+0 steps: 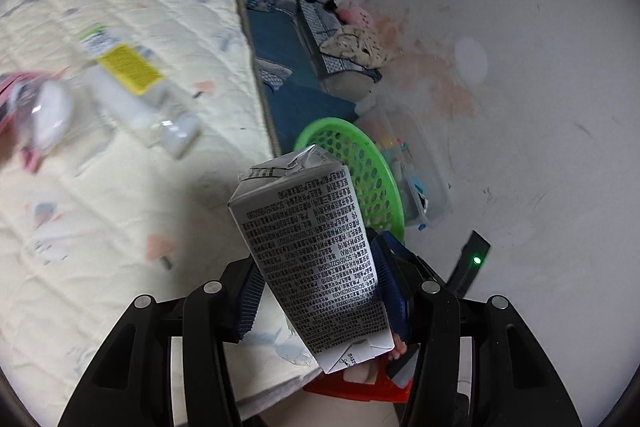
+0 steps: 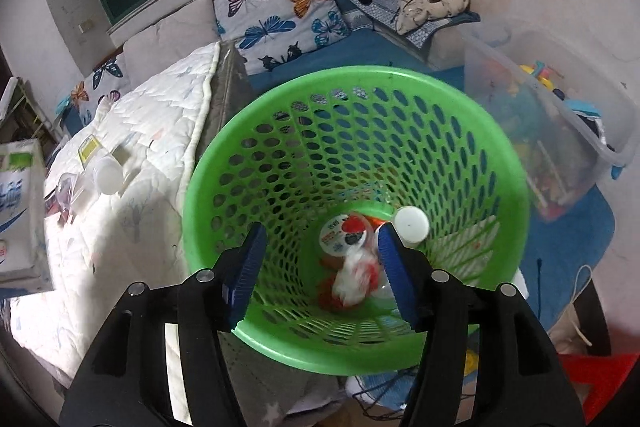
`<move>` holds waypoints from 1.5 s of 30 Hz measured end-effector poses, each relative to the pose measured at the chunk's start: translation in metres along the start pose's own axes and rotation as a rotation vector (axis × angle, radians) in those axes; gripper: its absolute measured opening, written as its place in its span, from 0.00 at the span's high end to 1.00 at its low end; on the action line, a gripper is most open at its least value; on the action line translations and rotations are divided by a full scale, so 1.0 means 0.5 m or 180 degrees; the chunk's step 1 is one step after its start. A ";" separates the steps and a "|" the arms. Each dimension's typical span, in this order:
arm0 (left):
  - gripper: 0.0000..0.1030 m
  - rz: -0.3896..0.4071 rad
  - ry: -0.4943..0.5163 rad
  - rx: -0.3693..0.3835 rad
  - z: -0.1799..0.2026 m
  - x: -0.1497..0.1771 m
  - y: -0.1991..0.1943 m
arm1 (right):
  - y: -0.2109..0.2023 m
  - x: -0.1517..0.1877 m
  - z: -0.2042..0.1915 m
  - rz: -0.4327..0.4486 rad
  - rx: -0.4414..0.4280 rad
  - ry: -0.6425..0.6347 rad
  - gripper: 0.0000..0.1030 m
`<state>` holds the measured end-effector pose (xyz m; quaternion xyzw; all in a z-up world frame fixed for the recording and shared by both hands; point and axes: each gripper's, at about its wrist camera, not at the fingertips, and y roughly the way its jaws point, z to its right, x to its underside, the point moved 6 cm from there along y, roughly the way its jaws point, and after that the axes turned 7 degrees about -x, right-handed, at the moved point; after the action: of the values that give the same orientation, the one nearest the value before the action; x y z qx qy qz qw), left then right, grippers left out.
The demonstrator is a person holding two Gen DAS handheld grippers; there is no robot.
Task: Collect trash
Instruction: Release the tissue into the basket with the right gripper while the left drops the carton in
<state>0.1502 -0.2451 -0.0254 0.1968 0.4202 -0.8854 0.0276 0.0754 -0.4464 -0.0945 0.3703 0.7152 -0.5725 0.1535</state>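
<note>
Gripping a Korean-printed carton (image 1: 316,255), left gripper (image 1: 320,291) nears the basket (image 1: 384,195).

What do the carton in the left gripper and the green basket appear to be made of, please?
The carton looks like coated paperboard: crisp folded seams, a creased gable top and dense print on a slightly glossy silvery face. The green basket looks like moulded plastic: uniform bright colour, a smooth shiny rim and regular oval holes through its wall. Neither material can be confirmed by look alone.

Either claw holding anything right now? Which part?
Left claw grips the carton by its side panels, near its lower end. Right claw is open, empty, over the green basket.
</note>
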 end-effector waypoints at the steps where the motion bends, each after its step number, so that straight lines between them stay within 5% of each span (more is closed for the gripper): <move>1: 0.51 -0.0018 0.0026 0.0001 0.009 -0.003 0.011 | -0.004 0.001 0.003 0.0001 -0.0003 0.0005 0.43; 15: 0.51 -0.0215 0.0279 -0.0095 0.115 -0.033 0.219 | -0.059 0.035 0.053 0.0026 0.0055 -0.0008 0.35; 25: 0.49 -0.0249 0.0429 -0.0175 0.137 -0.024 0.275 | -0.066 0.047 0.076 -0.0011 0.0110 0.0027 0.29; 35: 0.43 -0.0155 0.0562 -0.0202 0.133 -0.011 0.247 | -0.079 0.044 0.058 0.0059 0.0116 -0.0032 0.24; 45: 0.31 0.0233 0.0905 -0.0629 0.075 -0.013 0.127 | -0.068 0.030 -0.009 0.0078 -0.0055 -0.0083 0.23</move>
<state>0.1575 -0.3152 -0.0482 0.3316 0.4975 -0.8013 0.0193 0.0422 -0.4392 -0.0789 0.3702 0.7135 -0.5692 0.1731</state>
